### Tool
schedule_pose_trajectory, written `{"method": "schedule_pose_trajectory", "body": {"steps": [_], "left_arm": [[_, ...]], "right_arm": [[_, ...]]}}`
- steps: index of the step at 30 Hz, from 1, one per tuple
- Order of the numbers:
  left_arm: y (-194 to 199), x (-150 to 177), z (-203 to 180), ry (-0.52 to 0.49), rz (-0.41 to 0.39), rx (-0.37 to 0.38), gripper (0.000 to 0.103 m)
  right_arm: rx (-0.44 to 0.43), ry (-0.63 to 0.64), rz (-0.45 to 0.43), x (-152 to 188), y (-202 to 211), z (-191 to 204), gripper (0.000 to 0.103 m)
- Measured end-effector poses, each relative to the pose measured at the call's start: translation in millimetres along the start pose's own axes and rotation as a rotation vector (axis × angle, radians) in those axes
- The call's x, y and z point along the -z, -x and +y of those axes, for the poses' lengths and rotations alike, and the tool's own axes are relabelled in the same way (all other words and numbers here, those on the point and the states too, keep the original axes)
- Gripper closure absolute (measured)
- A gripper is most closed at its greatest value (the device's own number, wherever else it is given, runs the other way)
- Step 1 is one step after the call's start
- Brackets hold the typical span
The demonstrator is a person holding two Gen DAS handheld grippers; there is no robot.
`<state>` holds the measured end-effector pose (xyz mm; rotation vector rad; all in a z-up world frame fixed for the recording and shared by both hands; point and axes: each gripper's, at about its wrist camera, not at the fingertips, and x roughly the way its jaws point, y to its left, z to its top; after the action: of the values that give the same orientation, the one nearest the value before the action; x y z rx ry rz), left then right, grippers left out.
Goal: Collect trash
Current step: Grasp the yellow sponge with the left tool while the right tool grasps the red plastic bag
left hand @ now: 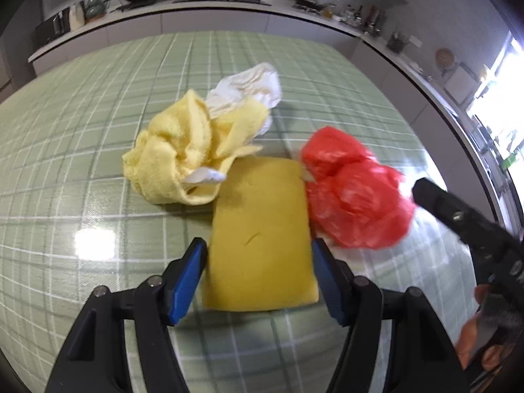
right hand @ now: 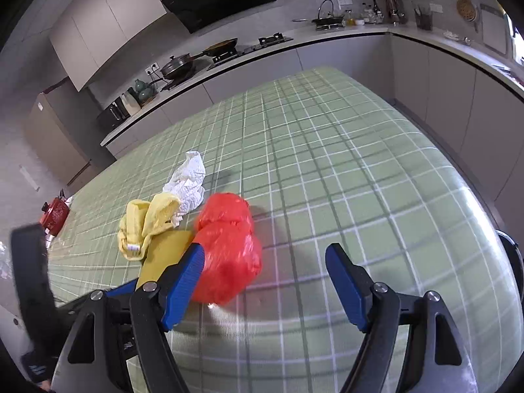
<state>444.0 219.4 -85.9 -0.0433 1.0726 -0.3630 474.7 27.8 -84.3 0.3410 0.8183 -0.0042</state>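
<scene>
A flat yellow sponge lies lengthwise between the blue pads of my left gripper, which press on its two long edges just above the green checked tablecloth. A crumpled yellow towel sits beyond it, with a white tissue behind. A red plastic bag lies to the sponge's right. In the right wrist view my right gripper stands open over the cloth, nothing between its pads. The red bag lies just past its left finger, with the sponge, towel and tissue further left.
A red kettle stands near the table's left edge. A grey kitchen counter with pans runs behind the table and along its right side. The cloth to the right of the red bag is bare. A hand shows at the lower right.
</scene>
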Motion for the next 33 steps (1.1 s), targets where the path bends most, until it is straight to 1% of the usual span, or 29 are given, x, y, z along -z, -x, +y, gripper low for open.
{"method": "schedule_pose_trajectory", "body": {"steps": [1, 2, 3, 6, 10, 12, 13, 14, 16, 17, 18, 19, 20, 24, 27, 33], "left_arm": [[1, 0, 2, 0.002, -0.02, -0.005, 0.036], [1, 0, 3, 0.007, -0.024, -0.004, 0.038], [2, 1, 4, 0.012, -0.029, 0.0, 0.042], [7, 7, 10, 0.031, -0.047, 0.012, 0.05], [16, 18, 18, 0.054, -0.058, 0.021, 0.055], [22, 23, 20, 0.058, -0.069, 0.014, 0.055], [22, 24, 21, 0.058, -0.065, 0.014, 0.055], [19, 22, 21, 0.056, -0.056, 0.019, 0.055], [17, 20, 20, 0.06, -0.052, 0.016, 0.051], [15, 19, 18, 0.052, -0.048, 0.015, 0.048], [14, 18, 16, 0.041, -0.048, 0.015, 0.045], [13, 17, 15, 0.036, -0.052, 0.009, 0.045], [12, 16, 13, 0.031, -0.054, 0.008, 0.045], [8, 12, 8, 0.022, -0.07, 0.026, 0.056], [15, 12, 3, 0.018, -0.097, 0.038, 0.061], [36, 12, -17, 0.013, -0.145, 0.087, 0.063]], "right_arm": [[-0.016, -0.003, 0.006, -3, -4, 0, 0.025], [-0.03, -0.003, 0.011, -5, -7, 1, 0.025], [-0.038, 0.001, 0.018, -7, -12, 3, 0.025], [-0.06, 0.028, 0.044, -11, -30, 14, 0.025], [-0.074, 0.049, 0.099, -9, -55, 23, 0.025], [-0.078, 0.057, 0.118, -6, -63, 25, 0.038], [-0.082, 0.064, 0.131, -4, -66, 26, 0.048], [-0.073, 0.084, 0.122, -3, -67, 29, 0.053], [-0.068, 0.113, 0.127, 0, -69, 33, 0.057], [-0.067, 0.124, 0.126, 1, -69, 34, 0.061], [-0.064, 0.135, 0.124, 1, -68, 34, 0.062], [-0.063, 0.14, 0.121, 2, -66, 33, 0.064], [-0.065, 0.137, 0.115, 3, -63, 32, 0.065], [-0.063, 0.104, 0.098, 4, -47, 18, 0.065], [-0.055, 0.077, 0.079, 4, -35, 6, 0.065], [-0.056, 0.041, 0.048, 7, -14, -15, 0.065]]}}
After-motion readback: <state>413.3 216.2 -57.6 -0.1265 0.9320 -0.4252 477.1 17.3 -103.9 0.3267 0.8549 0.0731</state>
